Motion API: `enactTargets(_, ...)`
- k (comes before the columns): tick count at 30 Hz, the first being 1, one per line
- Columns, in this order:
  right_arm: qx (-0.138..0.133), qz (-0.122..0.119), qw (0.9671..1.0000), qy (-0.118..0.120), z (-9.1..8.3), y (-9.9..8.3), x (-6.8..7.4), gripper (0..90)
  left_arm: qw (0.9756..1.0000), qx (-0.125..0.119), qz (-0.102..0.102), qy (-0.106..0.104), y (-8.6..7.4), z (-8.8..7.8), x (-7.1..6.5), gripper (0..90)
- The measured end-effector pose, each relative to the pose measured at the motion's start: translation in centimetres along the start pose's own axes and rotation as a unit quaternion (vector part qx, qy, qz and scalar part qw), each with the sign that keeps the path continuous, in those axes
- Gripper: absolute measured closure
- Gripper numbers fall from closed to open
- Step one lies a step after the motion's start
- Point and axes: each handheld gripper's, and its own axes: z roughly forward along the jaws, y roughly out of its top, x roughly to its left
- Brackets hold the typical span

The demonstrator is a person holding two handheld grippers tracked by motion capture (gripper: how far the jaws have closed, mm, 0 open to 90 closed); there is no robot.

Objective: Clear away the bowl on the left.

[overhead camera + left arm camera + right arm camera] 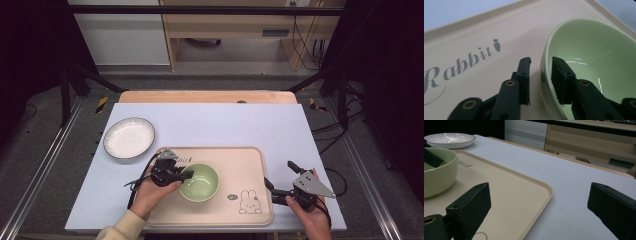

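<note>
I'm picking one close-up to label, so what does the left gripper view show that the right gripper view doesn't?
The left gripper view alone shows the left gripper with one jaw inside and one outside the green bowl's rim, plus the Rabbit lettering. The right gripper view alone shows the white plate, the open right gripper and bare table. Both show the bowl and the beige tray.

The left gripper (186, 174) is black, with flat rectangular jaws fixed by small screws and brass-ringed pivot holes in its linkage arms; a black cable (136, 184) trails from it; a cream sleeve (122, 227) covers that forearm; the right gripper (280, 176) is likewise black, topped by a grey three-cornered plate (313, 185) dotted with screws.
</note>
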Motion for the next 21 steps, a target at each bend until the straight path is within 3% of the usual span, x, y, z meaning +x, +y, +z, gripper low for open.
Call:
enactTargets(7,0.002,0.001,1.0000,0.002,0.1,0.0,0.1,4.9,0.9997,-0.015,0.021,0.006,0.2,-0.4,-0.4,44.1)
enactTargets(11,0.001,0.001,1.0000,0.002,0.0,0.0,0.1,4.9,0.9988,-0.039,0.026,0.016,0.2,-0.9,-0.6,33.9)
enactTargets(16,0.001,0.001,1.0000,0.002,0.1,0.0,0.1,4.8,0.9983,-0.049,0.027,0.019,0.4,-1.2,-0.7,22.7)
enactTargets(21,0.001,0.001,1.0000,0.001,0.1,0.0,0.1,4.8,0.9973,-0.052,0.044,0.028,0.5,-1.2,-1.1,13.8)
